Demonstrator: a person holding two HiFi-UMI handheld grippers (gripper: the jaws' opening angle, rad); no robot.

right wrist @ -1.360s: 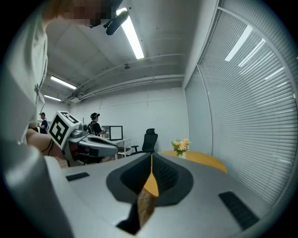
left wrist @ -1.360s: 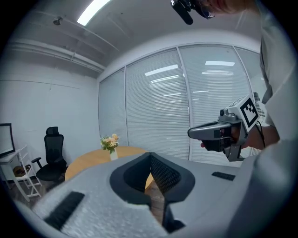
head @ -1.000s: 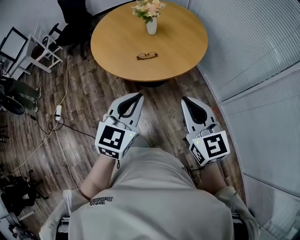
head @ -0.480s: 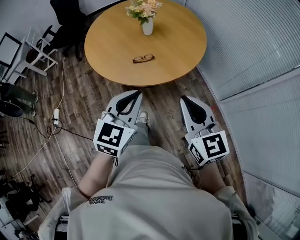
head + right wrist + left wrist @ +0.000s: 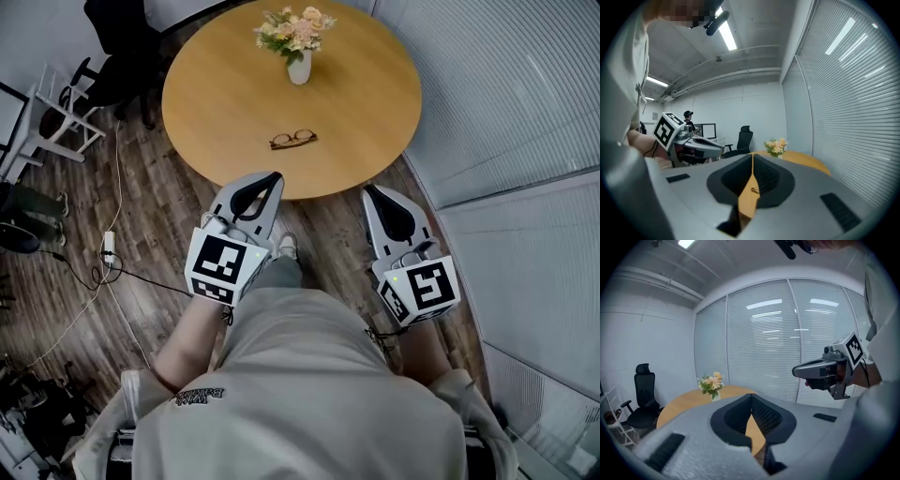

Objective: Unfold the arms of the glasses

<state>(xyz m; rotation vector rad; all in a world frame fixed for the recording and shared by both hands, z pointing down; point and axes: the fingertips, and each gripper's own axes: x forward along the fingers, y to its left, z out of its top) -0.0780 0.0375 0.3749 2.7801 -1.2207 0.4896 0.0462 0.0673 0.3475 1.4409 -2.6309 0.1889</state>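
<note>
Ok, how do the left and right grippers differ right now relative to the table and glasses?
The left gripper has its tip at the table's near edge, almost in line with the glasses; the right gripper sits just short of that edge, further to the side. The left gripper leans inward to the right, the right gripper inward to the left. Both have jaws shut and empty, and neither touches the glasses.

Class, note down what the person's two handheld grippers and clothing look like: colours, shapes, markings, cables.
The left gripper and right gripper are pale grey tapered shells with black ribbed pads around a teardrop hollow. Each carries a white cube with black square markers and thin looping cables; the right one shows a small green light. The person wears a beige short-sleeved shirt.
</note>
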